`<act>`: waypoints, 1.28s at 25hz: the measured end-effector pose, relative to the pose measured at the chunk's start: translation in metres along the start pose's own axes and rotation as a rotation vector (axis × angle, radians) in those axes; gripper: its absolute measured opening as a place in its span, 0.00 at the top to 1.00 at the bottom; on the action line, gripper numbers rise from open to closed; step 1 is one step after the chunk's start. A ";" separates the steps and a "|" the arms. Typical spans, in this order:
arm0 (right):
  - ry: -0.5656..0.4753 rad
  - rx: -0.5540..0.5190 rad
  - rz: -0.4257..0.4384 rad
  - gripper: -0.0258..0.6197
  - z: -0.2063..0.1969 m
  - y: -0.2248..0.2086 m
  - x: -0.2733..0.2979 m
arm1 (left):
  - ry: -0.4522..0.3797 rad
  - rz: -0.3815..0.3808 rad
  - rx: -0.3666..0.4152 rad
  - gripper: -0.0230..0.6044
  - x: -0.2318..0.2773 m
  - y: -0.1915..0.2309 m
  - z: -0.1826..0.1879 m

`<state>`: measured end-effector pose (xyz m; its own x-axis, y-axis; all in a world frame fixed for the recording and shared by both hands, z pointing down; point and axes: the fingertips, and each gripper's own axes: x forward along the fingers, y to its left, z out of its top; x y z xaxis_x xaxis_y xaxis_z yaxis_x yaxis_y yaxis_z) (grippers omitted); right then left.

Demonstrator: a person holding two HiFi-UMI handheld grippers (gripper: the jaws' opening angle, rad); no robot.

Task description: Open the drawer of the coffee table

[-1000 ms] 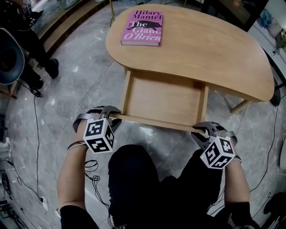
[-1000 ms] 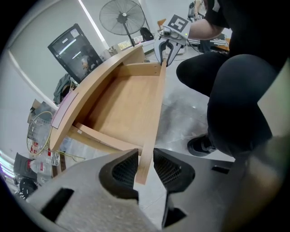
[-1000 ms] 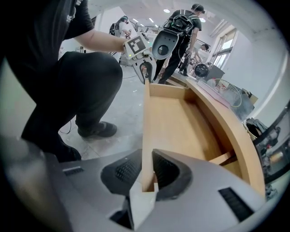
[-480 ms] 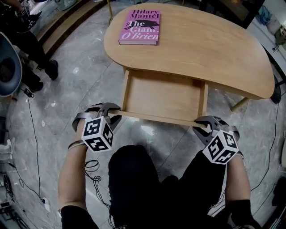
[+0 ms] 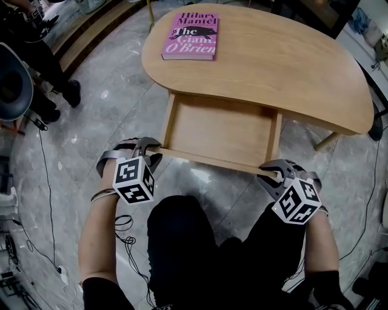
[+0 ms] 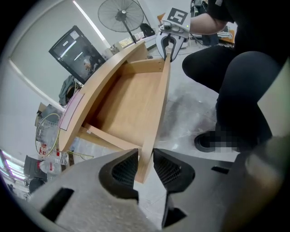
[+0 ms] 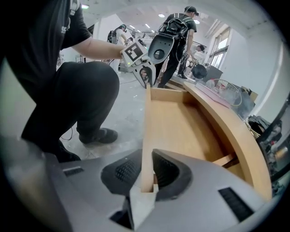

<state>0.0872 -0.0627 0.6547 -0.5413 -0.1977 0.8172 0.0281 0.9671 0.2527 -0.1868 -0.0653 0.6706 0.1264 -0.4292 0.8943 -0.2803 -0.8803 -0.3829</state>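
Note:
The light wooden coffee table (image 5: 291, 66) has its drawer (image 5: 218, 130) pulled out toward me, empty inside. My left gripper (image 5: 151, 149) is shut on the left end of the drawer's front panel (image 5: 212, 160). In the left gripper view the panel (image 6: 158, 108) runs between the pads of the left gripper (image 6: 145, 156), and my right gripper (image 6: 170, 45) shows at its far end. My right gripper (image 5: 271, 174) is shut on the panel's right end. The right gripper view shows the right gripper (image 7: 147, 170) clamped on the panel (image 7: 147, 131), with the left gripper (image 7: 147, 74) beyond.
A pink book (image 5: 191, 36) lies on the tabletop's far left. My legs in black trousers (image 5: 200, 242) are just in front of the drawer. A person (image 5: 36, 54) stands at the left and cables (image 5: 48, 157) trail over the grey floor. A fan (image 6: 120, 13) stands behind the table.

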 end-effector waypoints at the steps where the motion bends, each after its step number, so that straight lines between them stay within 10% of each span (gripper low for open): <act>1: 0.003 -0.006 -0.004 0.84 -0.001 0.000 0.000 | 0.004 -0.003 0.002 0.78 0.000 -0.001 0.001; 24: -0.079 -0.026 -0.029 0.76 0.000 -0.008 -0.025 | -0.017 -0.009 0.053 0.75 -0.015 -0.003 0.011; 32: -0.280 0.065 -0.149 0.88 0.026 -0.047 -0.058 | -0.296 -0.002 -0.127 0.84 -0.036 0.025 0.050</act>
<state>0.0950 -0.0923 0.5822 -0.7457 -0.2950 0.5975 -0.1177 0.9409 0.3176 -0.1504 -0.0814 0.6170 0.3928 -0.4839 0.7820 -0.3939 -0.8570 -0.3324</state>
